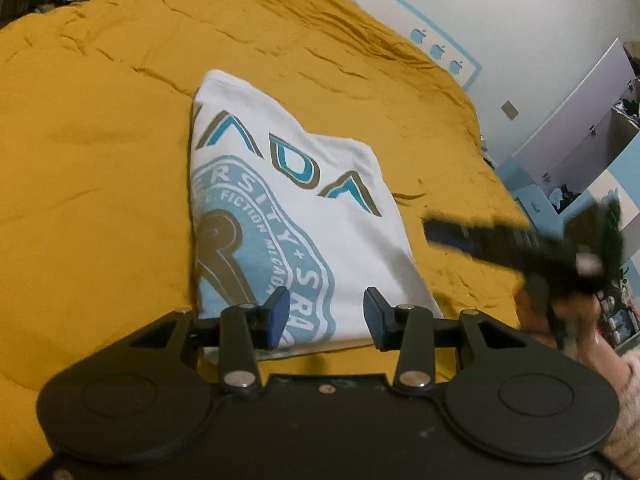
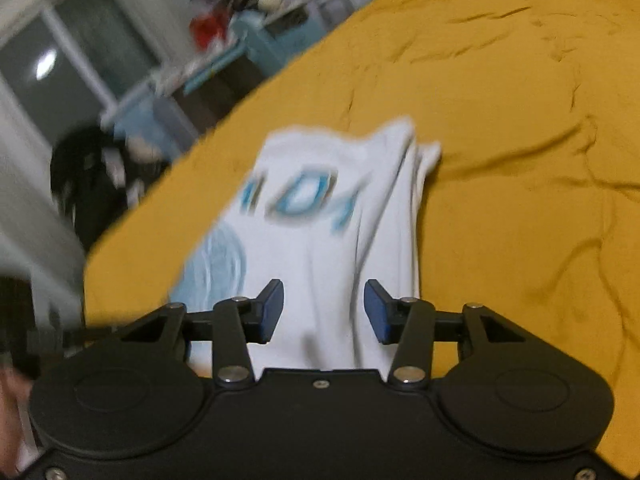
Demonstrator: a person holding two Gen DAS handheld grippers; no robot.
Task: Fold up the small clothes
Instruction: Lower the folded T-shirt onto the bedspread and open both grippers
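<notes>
The white T-shirt (image 1: 296,216) lies folded into a narrow packet on the bed (image 1: 100,160), its blue print facing up, toward the bed's near edge and well away from the far edge by the wall. I judge the folding nearly done: the sides look tucked in, though from the right wrist view the layers along one side sit loose and uneven, so one tidy-up or final fold may remain. My left hand-held gripper (image 1: 326,316) hovers released above the shirt's near end; my right hand-held gripper (image 2: 324,312) is likewise spread, gripping nothing.
</notes>
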